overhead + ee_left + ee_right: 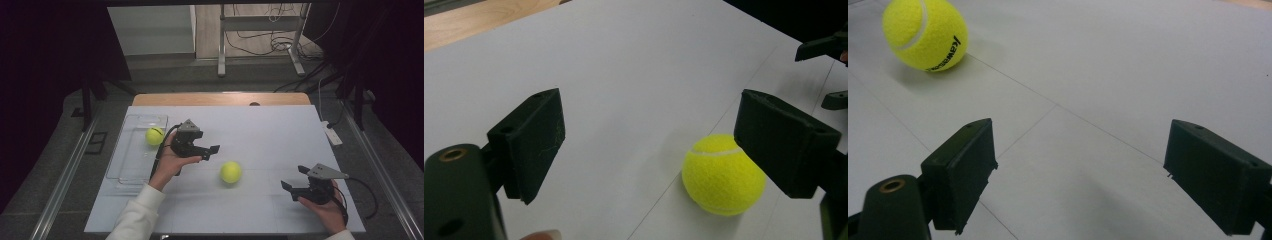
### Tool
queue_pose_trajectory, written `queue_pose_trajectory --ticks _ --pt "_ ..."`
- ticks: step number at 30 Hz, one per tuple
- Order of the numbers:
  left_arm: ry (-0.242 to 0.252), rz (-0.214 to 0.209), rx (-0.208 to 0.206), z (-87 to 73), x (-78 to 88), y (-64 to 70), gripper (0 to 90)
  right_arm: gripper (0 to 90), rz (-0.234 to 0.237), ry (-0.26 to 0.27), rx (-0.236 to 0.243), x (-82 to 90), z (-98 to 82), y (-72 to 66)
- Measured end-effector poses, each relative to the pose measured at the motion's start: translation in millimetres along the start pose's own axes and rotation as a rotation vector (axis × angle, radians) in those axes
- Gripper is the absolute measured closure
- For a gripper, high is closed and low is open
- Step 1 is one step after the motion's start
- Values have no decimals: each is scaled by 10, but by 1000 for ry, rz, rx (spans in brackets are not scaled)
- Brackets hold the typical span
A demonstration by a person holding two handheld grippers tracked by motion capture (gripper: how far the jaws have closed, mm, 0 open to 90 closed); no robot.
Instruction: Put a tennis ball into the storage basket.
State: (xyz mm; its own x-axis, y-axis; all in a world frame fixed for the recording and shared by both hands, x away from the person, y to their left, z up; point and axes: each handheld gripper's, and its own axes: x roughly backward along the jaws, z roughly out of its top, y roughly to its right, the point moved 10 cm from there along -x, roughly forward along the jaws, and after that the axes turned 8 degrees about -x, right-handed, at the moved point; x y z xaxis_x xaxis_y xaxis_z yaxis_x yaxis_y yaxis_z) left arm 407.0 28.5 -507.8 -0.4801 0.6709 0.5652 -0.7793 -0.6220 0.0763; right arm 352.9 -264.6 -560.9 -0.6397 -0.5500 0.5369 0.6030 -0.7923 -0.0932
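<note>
The tennis ball (230, 172) lies just beyond the gaping left tool (212, 151).

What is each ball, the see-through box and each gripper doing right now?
Tennis ball on the table: loose on the white surface, not held.
Tennis ball in the box: resting inside.
Clear box: open-topped, upright, at the table's left.
Left gripper: open, empty.
Right gripper: open, empty.
</note>
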Motion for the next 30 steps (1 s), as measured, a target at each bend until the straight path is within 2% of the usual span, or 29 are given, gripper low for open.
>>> queue_pose_trajectory --ticks 5,15,17,30 --pt "-2 -7 6 -4 -12 22 140 132 5 3 3 5 10 -11" --pt "-32 -29 -14 -37 -120 132 134 132 3 4 4 5 16 -11" --pt "-35 -51 -16 -36 -152 191 134 132 5 4 3 8 16 -11" --pt "-86 -95 -45 -99 -283 360 118 132 4 6 2 12 15 -2"
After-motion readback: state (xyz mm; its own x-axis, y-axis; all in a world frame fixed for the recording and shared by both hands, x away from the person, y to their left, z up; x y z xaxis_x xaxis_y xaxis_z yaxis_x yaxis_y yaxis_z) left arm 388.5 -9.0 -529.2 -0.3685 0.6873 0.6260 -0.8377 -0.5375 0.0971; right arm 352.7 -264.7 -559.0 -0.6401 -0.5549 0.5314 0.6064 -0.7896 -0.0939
